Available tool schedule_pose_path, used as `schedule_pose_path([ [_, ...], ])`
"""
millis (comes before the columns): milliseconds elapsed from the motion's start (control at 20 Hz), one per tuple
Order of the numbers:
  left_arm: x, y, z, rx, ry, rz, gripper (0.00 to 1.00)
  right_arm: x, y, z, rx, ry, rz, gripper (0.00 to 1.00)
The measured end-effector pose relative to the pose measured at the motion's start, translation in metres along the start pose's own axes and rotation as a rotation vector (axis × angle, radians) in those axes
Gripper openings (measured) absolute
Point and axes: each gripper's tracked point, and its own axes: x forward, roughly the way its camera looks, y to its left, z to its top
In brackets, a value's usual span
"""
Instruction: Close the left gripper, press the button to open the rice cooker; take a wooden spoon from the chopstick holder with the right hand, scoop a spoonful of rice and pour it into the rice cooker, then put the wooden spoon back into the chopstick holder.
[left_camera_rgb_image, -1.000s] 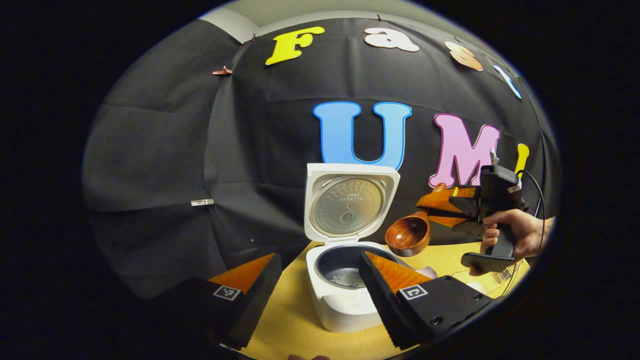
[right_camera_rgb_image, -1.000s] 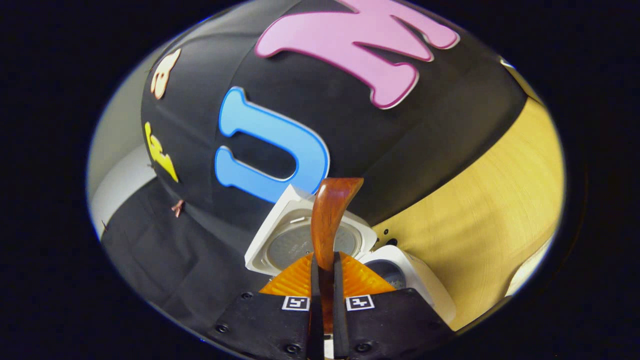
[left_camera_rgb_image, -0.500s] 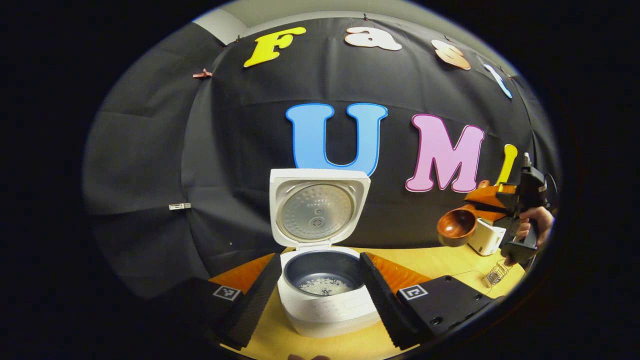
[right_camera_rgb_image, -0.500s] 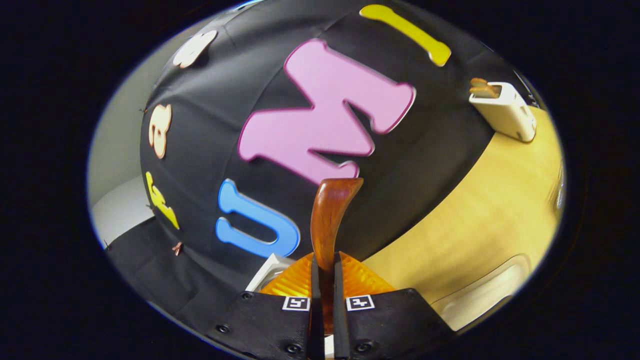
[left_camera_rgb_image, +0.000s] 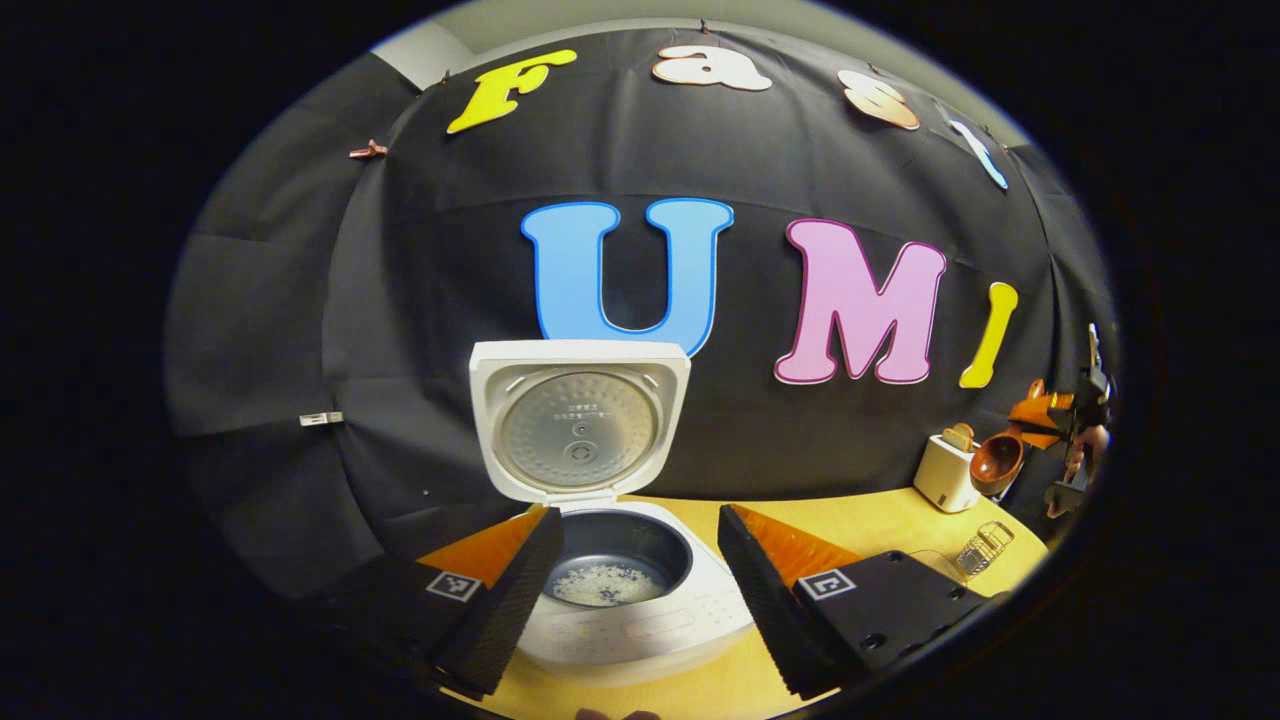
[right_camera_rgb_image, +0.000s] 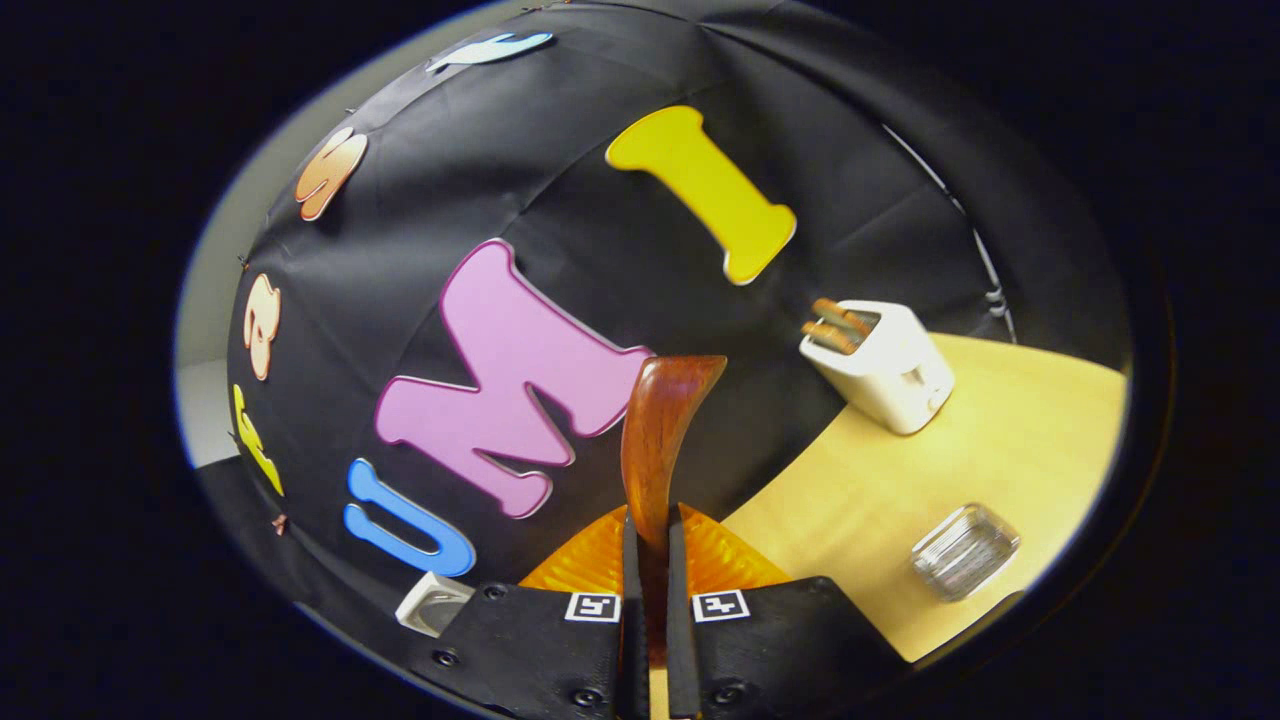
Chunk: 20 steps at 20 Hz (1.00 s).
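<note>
The white rice cooker (left_camera_rgb_image: 640, 630) stands open, its lid (left_camera_rgb_image: 580, 420) upright and a little rice (left_camera_rgb_image: 600, 585) in the dark pot. My left gripper (left_camera_rgb_image: 632, 590) is open and holds nothing; its fingers frame the pot from the near side. Far to the right, my right gripper (left_camera_rgb_image: 1060, 420) carries the wooden spoon (left_camera_rgb_image: 995, 462), bowl hanging beside the white chopstick holder (left_camera_rgb_image: 945, 475). In the right gripper view, my right gripper (right_camera_rgb_image: 650, 560) is shut on the spoon's handle (right_camera_rgb_image: 655, 440). The chopstick holder (right_camera_rgb_image: 880, 365), with wooden utensils in it, stands ahead to the right.
A small wire basket (left_camera_rgb_image: 980, 548) sits on the yellow table (left_camera_rgb_image: 850, 520) in front of the holder; it is the basket (right_camera_rgb_image: 965, 550) low at the right. A corner of the cooker lid (right_camera_rgb_image: 430, 605) shows at the lower left. A hand (left_camera_rgb_image: 1085, 455) grips the right gripper.
The right gripper has carried the spoon rightward, away from the cooker and up to the chopstick holder. The left gripper's view has swung right, so the cooker sits further left. Both grips are unchanged.
</note>
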Motion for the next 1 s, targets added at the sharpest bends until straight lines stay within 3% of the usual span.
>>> schedule_pose_path([
  [250, 0.003, -0.016, 0.002, -0.001, 0.024, 0.002, 0.99, -0.009, -0.091, 0.026, -0.048, -0.037, -0.126, 0.11],
  [500, 0.004, -0.031, 0.003, 0.045, 0.043, -0.007, 0.99, -0.013, -0.152, 0.024, -0.108, -0.008, -0.212, 0.12],
  [750, 0.008, -0.048, 0.001, -0.006, 0.075, -0.015, 0.99, -0.01, -0.179, 0.009, -0.182, 0.02, -0.239, 0.11],
  [1000, 0.007, -0.051, 0.001, 0.017, 0.094, -0.009, 0.99, 0.003, -0.187, -0.009, -0.311, 0.045, -0.226, 0.11],
])
